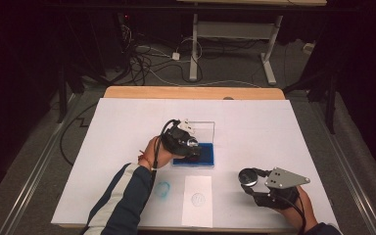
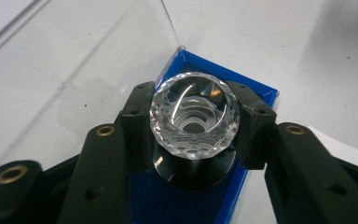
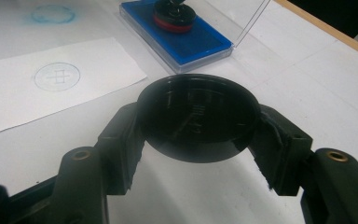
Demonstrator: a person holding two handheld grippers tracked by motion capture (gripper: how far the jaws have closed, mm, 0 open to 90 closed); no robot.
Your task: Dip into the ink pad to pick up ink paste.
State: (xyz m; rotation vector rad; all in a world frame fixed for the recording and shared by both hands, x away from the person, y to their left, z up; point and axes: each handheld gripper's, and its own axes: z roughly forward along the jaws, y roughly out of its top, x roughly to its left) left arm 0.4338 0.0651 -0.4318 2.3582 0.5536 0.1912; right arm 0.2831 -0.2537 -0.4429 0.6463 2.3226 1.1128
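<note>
Currently the left gripper (image 1: 190, 147) is held over the blue ink pad (image 1: 206, 155) near the table's centre; its jaws are closed partway on the clear faceted knob (image 2: 194, 116) of a stamp (image 2: 194, 161), pads pressed against both sides of the knob; the stamp's black base is seen resting on the pad's blue surface, w/ a red band around it visible in the right gripper view. The pad sits in a clear case w/ the lid (image 1: 204, 129) stood up at the far side. The right gripper (image 1: 250, 182) is kept near the table's right front edge, well apart from the pad; its jaws are clamped on a round black cap (image 3: 198, 116), held just above the white table (image 1: 274, 122). Between the two grippers a paper slip (image 1: 198, 200) is laid near the front edge, w/ a round blue imprint (image 1: 198, 199) on it; another blue ring mark (image 1: 162, 189) is seen on the table just left of the slip.
</note>
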